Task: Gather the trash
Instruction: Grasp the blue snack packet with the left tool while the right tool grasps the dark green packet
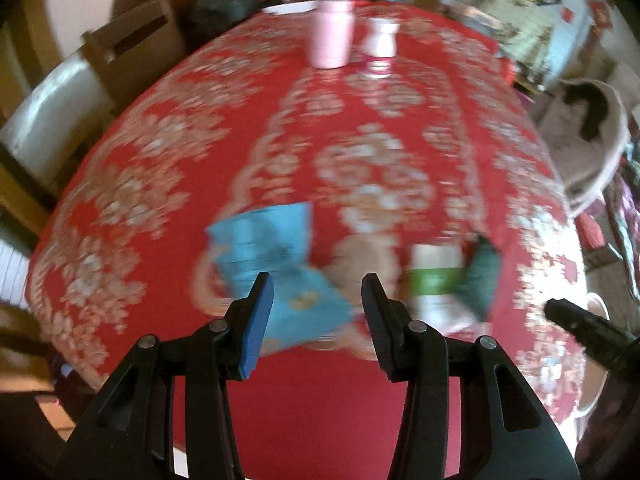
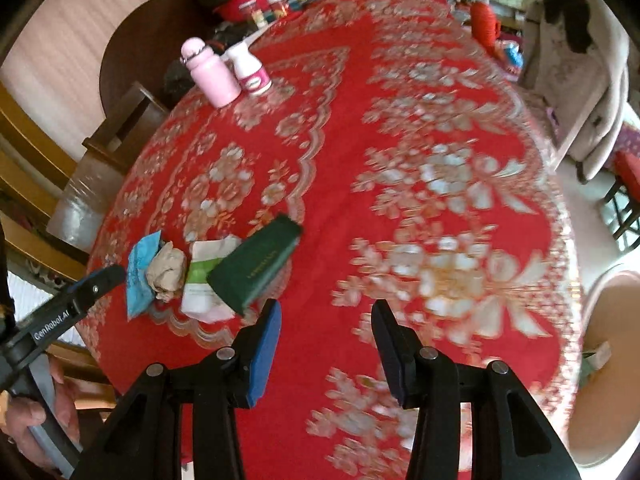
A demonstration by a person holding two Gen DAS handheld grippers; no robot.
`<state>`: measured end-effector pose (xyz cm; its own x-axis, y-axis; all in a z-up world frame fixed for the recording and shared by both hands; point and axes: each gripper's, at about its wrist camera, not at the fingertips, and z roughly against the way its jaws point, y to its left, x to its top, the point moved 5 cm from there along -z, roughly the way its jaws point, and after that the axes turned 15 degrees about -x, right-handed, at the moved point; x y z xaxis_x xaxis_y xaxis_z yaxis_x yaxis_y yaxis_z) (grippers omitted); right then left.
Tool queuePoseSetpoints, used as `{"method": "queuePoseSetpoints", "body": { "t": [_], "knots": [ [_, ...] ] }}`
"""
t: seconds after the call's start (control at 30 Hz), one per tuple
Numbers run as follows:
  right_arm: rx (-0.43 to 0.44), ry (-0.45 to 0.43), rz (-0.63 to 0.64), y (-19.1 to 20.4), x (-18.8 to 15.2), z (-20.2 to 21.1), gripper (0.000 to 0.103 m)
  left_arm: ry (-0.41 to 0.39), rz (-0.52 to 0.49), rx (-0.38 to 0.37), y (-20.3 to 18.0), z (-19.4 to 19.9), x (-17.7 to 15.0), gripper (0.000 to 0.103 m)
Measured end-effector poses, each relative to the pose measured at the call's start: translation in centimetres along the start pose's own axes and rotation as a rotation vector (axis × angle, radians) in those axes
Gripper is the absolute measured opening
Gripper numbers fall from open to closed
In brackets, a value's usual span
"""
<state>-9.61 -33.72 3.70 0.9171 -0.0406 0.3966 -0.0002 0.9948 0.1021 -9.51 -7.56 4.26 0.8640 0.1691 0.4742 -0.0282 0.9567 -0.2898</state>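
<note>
Both claws, left claw point(image 1: 318, 292) and right claw point(image 2: 326, 320), stand parted and empty above the red desk point(image 2: 400, 120); blue wrapper point(image 1: 272, 252), crumpled paper (beige) point(image 2: 166, 268) and green box point(image 2: 256, 264) lie clustered beneath.

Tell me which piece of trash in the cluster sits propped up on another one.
The dark green box: it leans tilted over the white-and-green packet, while the blue wrapper and the crumpled brown paper lie on the tablecloth.
</note>
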Motion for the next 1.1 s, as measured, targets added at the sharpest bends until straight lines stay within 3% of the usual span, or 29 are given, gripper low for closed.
{"method": "queuePoseSetpoints", "body": {
  "t": [0.13, 0.3, 0.47, 0.9, 1.0, 1.1],
  "knots": [
    [0.044, 0.047, -0.036, 2.1, 0.9, -1.4, 0.045, 0.022, 0.073, 0.015, 4.0, -0.5, 0.1, 0.044],
    [0.061, 0.098, -0.084, 4.5, 2.1, -3.3, 0.045, 0.012, 0.19, -0.057, 6.1, -1.5, 0.7, 0.044],
    [0.085, 0.138, -0.181, 5.6, 2.7, -4.8, 0.055, 0.024, 0.259, -0.109, 6.6, -3.2, 1.4, 0.055],
    [0.047, 0.136, -0.173, 7.4, 2.8, -6.6, 0.055, 0.088, 0.167, -0.128, 5.7, -5.9, 1.3, 0.058],
    [0.004, 0.115, -0.101, 8.0, 2.9, -6.6, 0.039, 0.084, 0.118, -0.132, 5.4, -5.6, 1.2, 0.046],
    [0.014, 0.08, -0.059, 8.1, 2.8, -5.9, 0.031, 0.075, 0.092, -0.126, 5.2, -4.8, 1.5, 0.039]
  ]
}}
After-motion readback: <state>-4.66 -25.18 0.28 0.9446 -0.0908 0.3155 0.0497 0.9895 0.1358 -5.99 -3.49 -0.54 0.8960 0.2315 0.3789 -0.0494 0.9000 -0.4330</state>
